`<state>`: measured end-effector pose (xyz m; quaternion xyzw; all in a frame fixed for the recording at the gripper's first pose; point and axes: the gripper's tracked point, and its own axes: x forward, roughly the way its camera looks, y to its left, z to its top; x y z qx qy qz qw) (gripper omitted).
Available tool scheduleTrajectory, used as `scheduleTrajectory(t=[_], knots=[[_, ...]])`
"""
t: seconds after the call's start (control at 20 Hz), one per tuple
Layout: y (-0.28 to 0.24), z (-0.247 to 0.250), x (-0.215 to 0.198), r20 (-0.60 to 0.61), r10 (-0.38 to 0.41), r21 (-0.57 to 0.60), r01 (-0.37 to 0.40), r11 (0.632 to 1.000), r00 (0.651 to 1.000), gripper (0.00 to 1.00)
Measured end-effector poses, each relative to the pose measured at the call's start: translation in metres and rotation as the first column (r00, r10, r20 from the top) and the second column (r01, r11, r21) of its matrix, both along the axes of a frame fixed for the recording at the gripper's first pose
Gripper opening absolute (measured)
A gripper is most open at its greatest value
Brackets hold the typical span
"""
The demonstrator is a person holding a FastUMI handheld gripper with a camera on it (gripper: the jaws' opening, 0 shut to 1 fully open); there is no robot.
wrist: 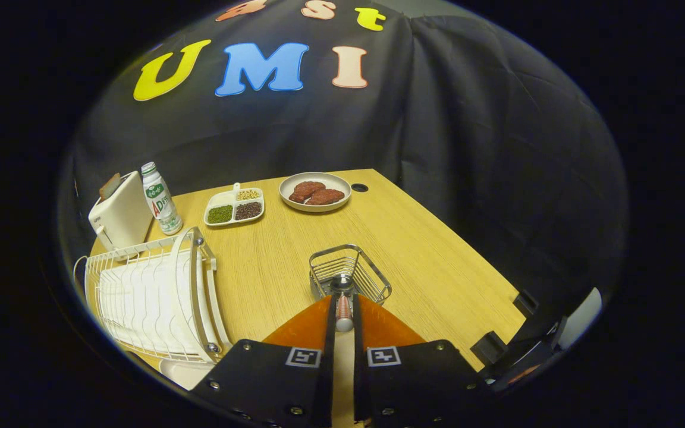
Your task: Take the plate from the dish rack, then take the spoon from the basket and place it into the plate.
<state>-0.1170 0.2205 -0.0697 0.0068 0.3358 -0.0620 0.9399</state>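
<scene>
The gripper (pixel 343 315), low in the frame's centre, is closed on the spoon (pixel 343 312) handle above the basket (pixel 349 274). Lift straight, clear the wire rim, then carry it to the plate (pixel 179 373) at lower left.

White dish rack (pixel 152 297), wood-grain table (pixel 426 261)

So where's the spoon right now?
The spoon is pinched between the fingers of the hand-held gripper, raised just over the wire basket on the wooden table, to the right of the dish rack.
</scene>
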Motion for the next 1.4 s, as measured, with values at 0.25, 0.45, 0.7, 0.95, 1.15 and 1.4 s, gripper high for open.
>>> scheduleTrajectory(t=[0.25, 0.45, 0.7, 0.95, 1.15, 1.4], knots=[[0.003, 0.009, 0.0, 0.021, 0.009, -0.031, -0.008, 0.999, 1.0, 0.07], [0.005, 0.017, 0.0, 0.026, 0.023, -0.044, -0.022, 0.999, 0.999, 0.07], [0.001, 0.04, 0.002, 0.082, 0.011, -0.047, -0.008, 0.999, 0.997, 0.07], [0.001, 0.054, 0.009, 0.115, 0.022, -0.072, -0.014, 0.997, 0.993, 0.07], [0.001, 0.068, 0.017, 0.144, 0.03, -0.095, -0.016, 0.995, 0.989, 0.07], [0.007, 0.077, 0.028, 0.161, 0.057, -0.137, -0.035, 0.99, 0.985, 0.0]])
